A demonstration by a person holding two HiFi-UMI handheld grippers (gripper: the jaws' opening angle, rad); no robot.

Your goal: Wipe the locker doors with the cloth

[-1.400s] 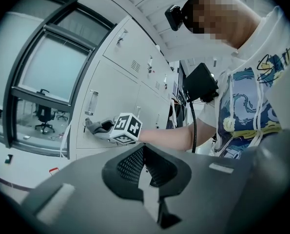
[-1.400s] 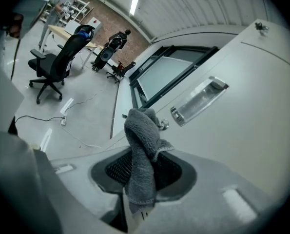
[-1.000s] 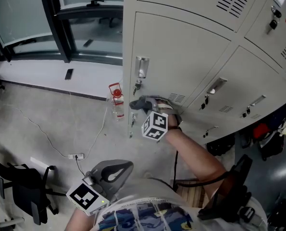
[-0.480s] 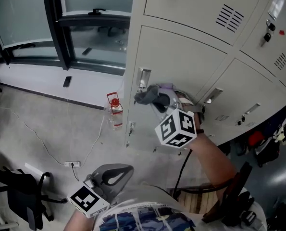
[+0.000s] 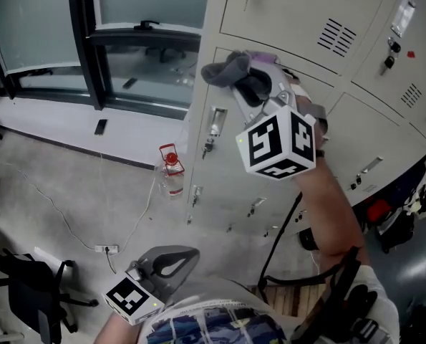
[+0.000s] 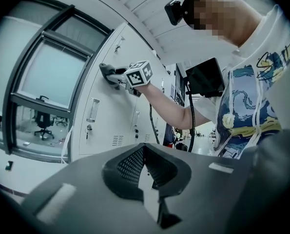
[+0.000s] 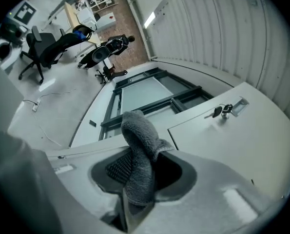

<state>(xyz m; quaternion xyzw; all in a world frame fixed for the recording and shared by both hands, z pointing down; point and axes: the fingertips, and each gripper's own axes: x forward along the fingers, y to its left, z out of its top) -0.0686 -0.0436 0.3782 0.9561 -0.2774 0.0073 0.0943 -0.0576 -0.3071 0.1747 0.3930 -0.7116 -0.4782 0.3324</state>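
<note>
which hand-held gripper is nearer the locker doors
Right. The right hand-held gripper holds the cloth at the locker doors; the left hand-held gripper hangs low by the person's shirt, away from them.

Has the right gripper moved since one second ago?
Yes. The right gripper, shut on the cloth, went up the locker door: from below the latch to above it.
</note>
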